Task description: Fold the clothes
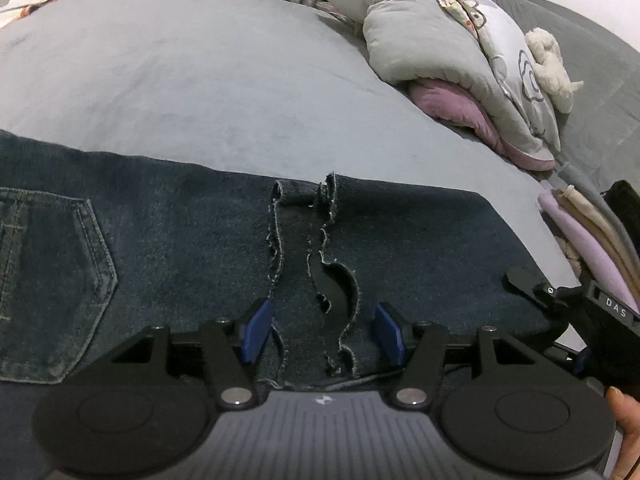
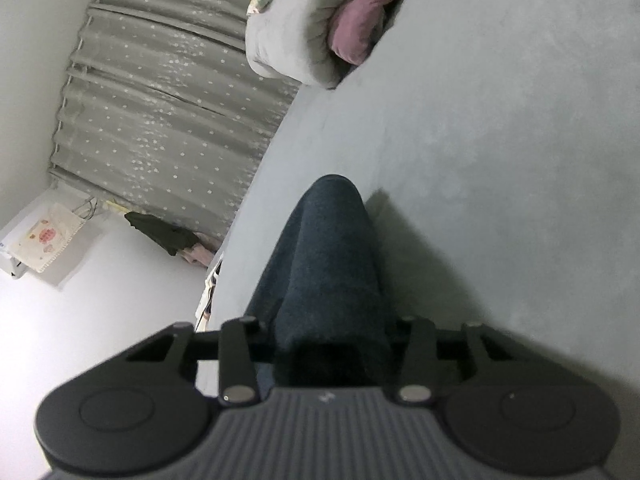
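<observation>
Dark jeans (image 1: 192, 240) spread flat across a grey bed (image 1: 200, 80), one claw over them and the other clamped on a fold.

The left claw (image 1: 322, 330) stands wide, its blue pads (image 1: 256, 330) either side of the frayed hem ends (image 1: 316, 248), gripping nothing. The right claw (image 2: 334, 354) holds a raised fold of the jeans (image 2: 324, 264) above the bed (image 2: 500, 140). A grey quilt (image 1: 420, 44) lies bundled at the far side, with folded clothes (image 1: 580, 236) at the right edge.
</observation>
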Tool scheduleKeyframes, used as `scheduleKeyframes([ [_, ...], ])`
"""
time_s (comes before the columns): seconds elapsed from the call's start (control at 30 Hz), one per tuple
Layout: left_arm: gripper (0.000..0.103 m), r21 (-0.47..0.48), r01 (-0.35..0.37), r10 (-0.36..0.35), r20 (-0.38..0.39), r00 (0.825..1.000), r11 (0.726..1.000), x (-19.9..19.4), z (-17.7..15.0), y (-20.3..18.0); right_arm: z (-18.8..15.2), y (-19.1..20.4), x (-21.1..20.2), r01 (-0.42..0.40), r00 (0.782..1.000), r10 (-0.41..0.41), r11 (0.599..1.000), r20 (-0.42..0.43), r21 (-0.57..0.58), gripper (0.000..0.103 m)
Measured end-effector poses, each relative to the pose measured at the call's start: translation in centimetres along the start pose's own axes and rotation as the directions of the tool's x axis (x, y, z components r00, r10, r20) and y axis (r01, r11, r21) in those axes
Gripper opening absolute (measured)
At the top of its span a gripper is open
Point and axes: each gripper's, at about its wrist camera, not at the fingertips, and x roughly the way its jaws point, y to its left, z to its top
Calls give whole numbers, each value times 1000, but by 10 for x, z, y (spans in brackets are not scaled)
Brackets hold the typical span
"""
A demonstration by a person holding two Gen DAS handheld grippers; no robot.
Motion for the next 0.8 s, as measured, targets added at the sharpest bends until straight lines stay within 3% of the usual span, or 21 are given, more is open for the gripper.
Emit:
scheduleKeyframes([
  [0.23, 57, 2, 17, -17, -18, 1000, 1000, -1, 1, 1, 0, 32, -12, -46, 998, 48, 997, 35, -68, 30],
  [0.43, 62, -59, 62, -64, -34, 997, 996, 1, 5, 8, 2, 49, -13, -113, 993, 115, 992, 41, -53, 29],
  [0.57, 62, -86, 63, -66, -35, 997, 994, -4, 8, 11, 4, 57, -11, -116, 992, 119, 991, 48, -73, 29],
  [0.8, 62, -124, 61, -64, -27, 998, 990, -17, 14, 26, -11, 101, -17, -124, 987, 148, 950, 62, -287, 29],
])
